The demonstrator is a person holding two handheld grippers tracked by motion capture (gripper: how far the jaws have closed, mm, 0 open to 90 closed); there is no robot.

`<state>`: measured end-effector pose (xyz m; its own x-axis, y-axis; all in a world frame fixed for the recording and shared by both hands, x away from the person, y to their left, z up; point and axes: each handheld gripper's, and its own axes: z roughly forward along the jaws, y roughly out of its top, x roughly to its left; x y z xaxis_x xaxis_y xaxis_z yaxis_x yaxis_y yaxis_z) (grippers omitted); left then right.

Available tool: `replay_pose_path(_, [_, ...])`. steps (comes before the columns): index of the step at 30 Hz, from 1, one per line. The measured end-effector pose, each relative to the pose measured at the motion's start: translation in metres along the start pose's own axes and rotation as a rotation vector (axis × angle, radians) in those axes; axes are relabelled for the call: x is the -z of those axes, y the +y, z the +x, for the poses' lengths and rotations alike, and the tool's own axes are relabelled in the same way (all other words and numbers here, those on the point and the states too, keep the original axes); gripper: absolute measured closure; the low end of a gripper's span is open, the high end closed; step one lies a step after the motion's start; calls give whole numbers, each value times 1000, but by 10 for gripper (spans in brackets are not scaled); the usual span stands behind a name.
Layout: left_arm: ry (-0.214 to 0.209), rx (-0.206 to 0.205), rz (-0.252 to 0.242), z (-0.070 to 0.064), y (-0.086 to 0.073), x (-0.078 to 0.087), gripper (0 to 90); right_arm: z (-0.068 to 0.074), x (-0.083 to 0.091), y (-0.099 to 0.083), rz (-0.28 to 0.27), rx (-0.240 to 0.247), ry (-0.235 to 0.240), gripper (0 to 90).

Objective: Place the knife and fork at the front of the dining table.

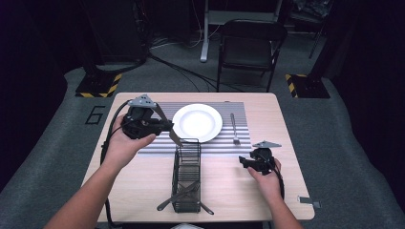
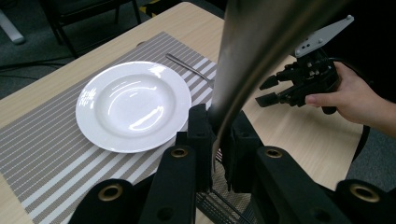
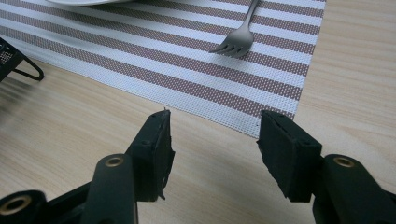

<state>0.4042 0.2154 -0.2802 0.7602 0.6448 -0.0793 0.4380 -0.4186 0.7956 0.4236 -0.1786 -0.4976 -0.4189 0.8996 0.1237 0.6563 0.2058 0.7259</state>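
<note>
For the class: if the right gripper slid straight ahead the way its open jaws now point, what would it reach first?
Probably the near corner of the striped placemat, just ahead of the right gripper across bare table. Beyond it lie the tines of the fork. Its height above the table is unclear.

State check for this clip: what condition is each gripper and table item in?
Left gripper: shut on a silver metal knife, held above the mat.
Right gripper: open, holding nothing, fingers apart.
White round plate: empty, on the striped placemat.
Silver fork: flat on the mat.
Black wire cutlery basket: lying on its side.
</note>
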Motion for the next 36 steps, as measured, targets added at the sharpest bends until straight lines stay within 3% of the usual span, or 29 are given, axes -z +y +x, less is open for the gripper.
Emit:
replay_pose_path(13, [39, 15, -3, 15, -7, 15, 823, 2, 0, 0, 6, -7, 3, 442])
replay_pose_path(20, [69, 48, -21, 26, -11, 22, 823, 1, -1, -1, 8, 1, 4, 442])
replay_pose_path(36, [137, 100, -16, 52, -24, 16, 823, 1, -2, -1, 7, -7, 6, 442])
